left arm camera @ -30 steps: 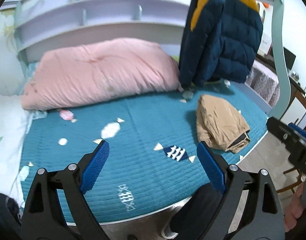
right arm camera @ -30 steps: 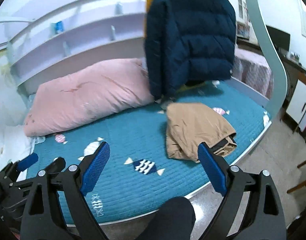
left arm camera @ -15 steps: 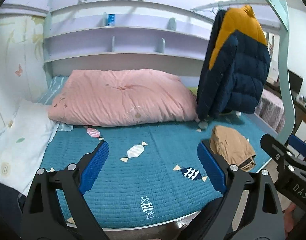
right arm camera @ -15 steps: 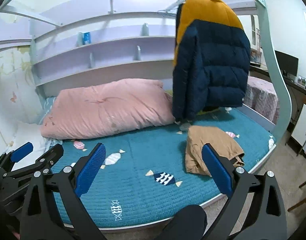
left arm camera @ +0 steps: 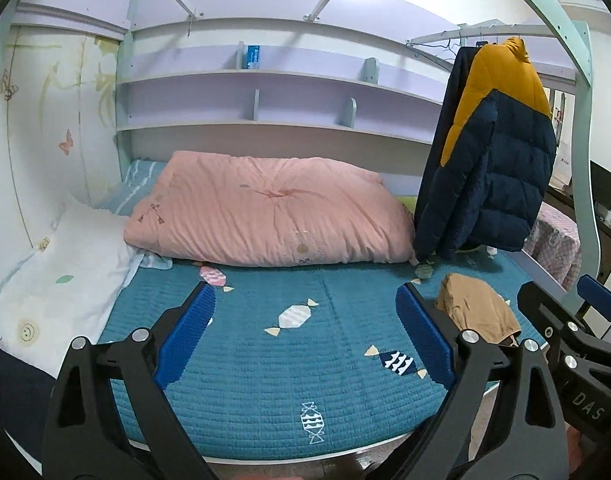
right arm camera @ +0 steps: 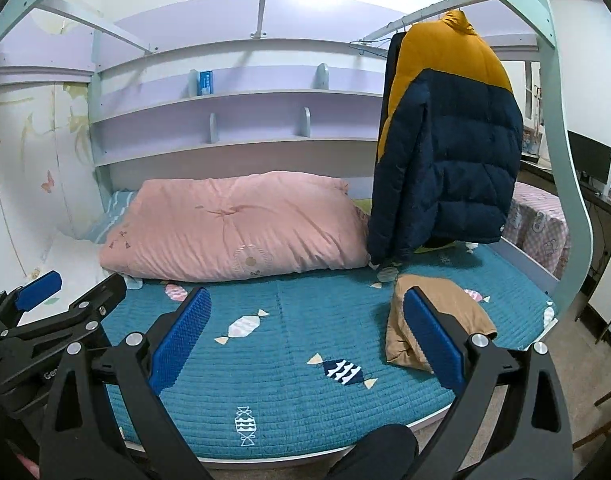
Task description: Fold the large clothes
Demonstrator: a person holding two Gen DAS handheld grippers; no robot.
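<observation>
A navy and mustard puffer jacket (left arm camera: 493, 160) hangs on a rail at the bed's right end; it also shows in the right wrist view (right arm camera: 445, 140). A folded tan garment (left arm camera: 477, 308) lies on the teal bedspread (left arm camera: 305, 380) below it, also in the right wrist view (right arm camera: 437, 312). My left gripper (left arm camera: 305, 332) is open and empty, held off the bed's front edge. My right gripper (right arm camera: 305, 332) is open and empty too. Both are well short of the jacket.
A pink folded duvet (left arm camera: 265, 216) lies along the back of the bed. A white pillow (left arm camera: 53, 280) lies at the left. Lilac shelves (left arm camera: 245, 96) run behind. A pale green bed frame post (right arm camera: 565, 160) stands at the right, with a desk beyond.
Both grippers have tilted upward and pulled back from the bed, so the shelves and the whole hanging jacket have come into view. Both stay open and empty.
</observation>
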